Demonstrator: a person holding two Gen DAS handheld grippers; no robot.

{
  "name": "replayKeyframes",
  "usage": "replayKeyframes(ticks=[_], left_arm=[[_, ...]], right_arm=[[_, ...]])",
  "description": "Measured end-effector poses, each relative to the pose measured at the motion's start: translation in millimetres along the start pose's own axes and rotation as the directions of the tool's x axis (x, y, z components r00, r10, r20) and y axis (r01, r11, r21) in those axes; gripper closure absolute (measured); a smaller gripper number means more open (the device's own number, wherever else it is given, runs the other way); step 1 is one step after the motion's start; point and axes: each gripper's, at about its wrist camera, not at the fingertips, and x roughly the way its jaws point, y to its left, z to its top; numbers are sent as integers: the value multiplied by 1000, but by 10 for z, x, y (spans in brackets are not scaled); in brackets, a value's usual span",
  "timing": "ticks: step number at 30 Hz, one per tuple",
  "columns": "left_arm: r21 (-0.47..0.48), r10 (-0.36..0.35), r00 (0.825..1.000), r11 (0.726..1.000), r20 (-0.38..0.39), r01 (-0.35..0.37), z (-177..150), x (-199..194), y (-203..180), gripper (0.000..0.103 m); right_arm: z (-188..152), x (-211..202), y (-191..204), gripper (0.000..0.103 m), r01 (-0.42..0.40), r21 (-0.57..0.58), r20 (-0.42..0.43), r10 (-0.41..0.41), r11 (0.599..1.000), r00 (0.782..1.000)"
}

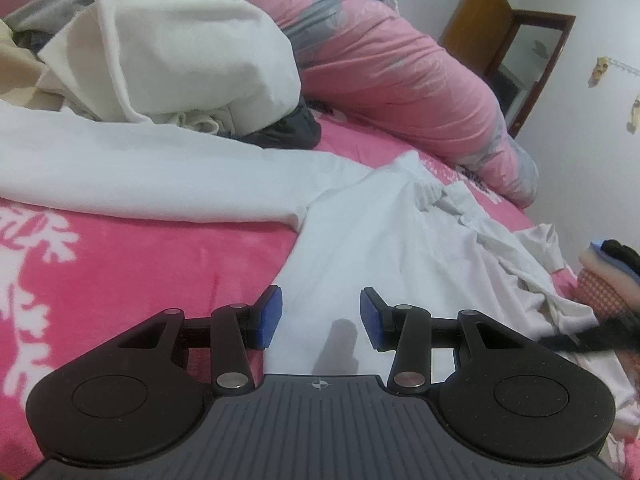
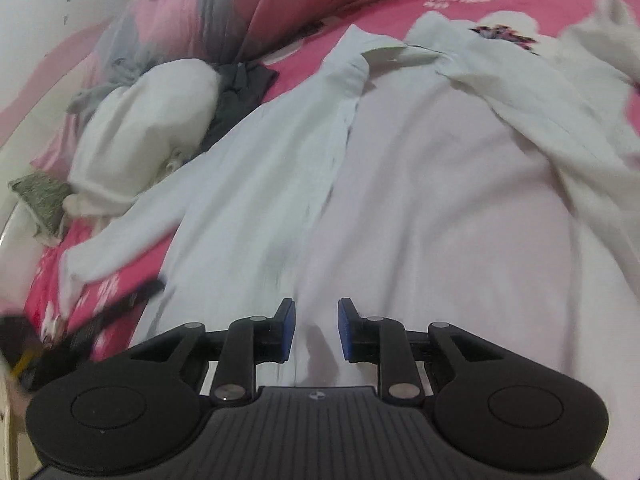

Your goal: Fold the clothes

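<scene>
A white long-sleeved shirt (image 1: 384, 240) lies spread on the pink flowered bed (image 1: 120, 264). One sleeve (image 1: 160, 168) stretches to the left. My left gripper (image 1: 320, 318) is open and empty, low over the shirt's side edge near the armpit. In the right wrist view the same shirt (image 2: 420, 184) lies open, collar (image 2: 392, 54) at the far end, front placket running towards me. My right gripper (image 2: 317, 330) is open and empty, just above the shirt's lower front.
A heap of white and cream clothes (image 1: 168, 52) with a dark garment (image 1: 288, 130) lies behind the sleeve. A rolled pink quilt (image 1: 400, 80) lines the back of the bed. A stack of folded clothes (image 1: 612, 264) sits at the right edge. A wall and door (image 1: 508, 48) stand beyond.
</scene>
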Motion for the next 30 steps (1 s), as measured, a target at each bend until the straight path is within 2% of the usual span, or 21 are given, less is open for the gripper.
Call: replayKeyframes(ticks=[3, 6, 13, 16, 19, 21, 22, 23, 30], left_arm=[[58, 17, 1000, 998, 16, -18, 17, -109, -110, 60], [97, 23, 1000, 995, 13, -25, -4, -267, -239, 60], [117, 22, 999, 993, -29, -19, -237, -552, -525, 60], [110, 26, 998, 994, -54, -20, -372, -556, -587, 60], [125, 57, 996, 991, -71, -48, -490, -530, -619, 60], [121, 68, 994, 991, -83, -57, -540, -512, -602, 60], [118, 72, 994, 991, -88, -61, -561, -508, -592, 60], [112, 71, 994, 992, -88, -61, -571, -517, -579, 60], [110, 67, 994, 992, -86, -58, -587, -551, -576, 60]], right_arm=[[-341, -350, 14, 79, -18, 5, 29, 18, 1000, 999], [-496, -501, 47, 79, -14, -17, 75, 15, 1000, 997], [-471, -70, 197, 78, -29, -71, 111, 37, 997, 993], [-396, 151, 231, 78, 18, -90, 134, -5, 996, 991], [-398, 267, 239, 78, 26, -83, 134, -15, 996, 991], [-448, 268, 261, 88, 13, -87, 139, 0, 996, 990], [-480, 241, 279, 100, 17, -94, 148, -3, 995, 989], [-512, 213, 298, 103, 22, -101, 156, -6, 995, 988], [-717, -144, 298, 103, 89, -92, 278, -61, 992, 959]])
